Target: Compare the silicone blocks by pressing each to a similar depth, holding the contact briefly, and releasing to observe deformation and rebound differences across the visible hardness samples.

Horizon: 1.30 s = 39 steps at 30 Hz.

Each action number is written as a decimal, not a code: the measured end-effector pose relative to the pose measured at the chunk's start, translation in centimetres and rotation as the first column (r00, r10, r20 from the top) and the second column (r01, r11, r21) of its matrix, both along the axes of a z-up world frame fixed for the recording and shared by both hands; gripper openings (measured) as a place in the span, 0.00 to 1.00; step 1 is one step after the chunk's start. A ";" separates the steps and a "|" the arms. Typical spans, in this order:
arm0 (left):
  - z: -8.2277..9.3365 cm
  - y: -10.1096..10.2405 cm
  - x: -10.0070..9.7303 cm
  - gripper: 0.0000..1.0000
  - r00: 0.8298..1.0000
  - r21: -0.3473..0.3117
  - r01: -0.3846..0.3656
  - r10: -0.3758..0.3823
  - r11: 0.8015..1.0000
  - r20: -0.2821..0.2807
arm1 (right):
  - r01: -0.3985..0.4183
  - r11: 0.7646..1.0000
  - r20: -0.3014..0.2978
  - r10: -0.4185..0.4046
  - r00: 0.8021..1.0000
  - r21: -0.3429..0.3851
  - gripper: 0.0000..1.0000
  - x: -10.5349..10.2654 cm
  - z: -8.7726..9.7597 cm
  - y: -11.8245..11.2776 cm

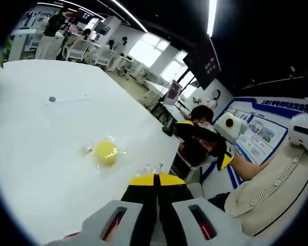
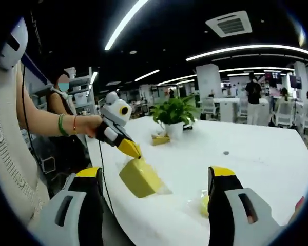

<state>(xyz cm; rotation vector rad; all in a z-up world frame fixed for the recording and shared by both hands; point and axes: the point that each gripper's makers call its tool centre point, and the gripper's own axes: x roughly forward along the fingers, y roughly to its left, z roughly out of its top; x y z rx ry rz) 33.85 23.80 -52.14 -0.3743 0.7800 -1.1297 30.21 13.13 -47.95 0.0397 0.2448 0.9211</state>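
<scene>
Right gripper view: left tongs point(image 2: 135, 151), clenched, press the yellow block point(image 2: 140, 178) at the bench point(image 2: 256, 154) edge; right tongs point(image 2: 156, 187) released, just behind it.

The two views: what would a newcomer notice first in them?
In the right gripper view, the left gripper pinches a corner of a yellow block at the white table's edge. In the left gripper view, a yellow ball in clear wrap lies on the table.
</scene>
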 end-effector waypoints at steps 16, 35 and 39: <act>-5.5 2.5 3.7 0.00 0.990 0.005 -0.119 0.119 0.993 -0.081 | 0.175 0.984 -0.082 -0.175 0.981 -0.008 0.75 -2.0 -1.6 -3.0; -10.3 4.6 11.5 0.00 0.927 -0.130 -0.315 0.275 0.940 -0.254 | 0.275 0.959 -0.161 -0.283 0.945 -0.071 0.71 0.2 -3.6 -4.2; -11.3 5.8 13.0 0.00 0.912 -0.107 -0.355 0.318 0.929 -0.260 | 0.277 0.958 -0.169 -0.286 0.943 -0.076 0.70 0.8 -3.8 -3.8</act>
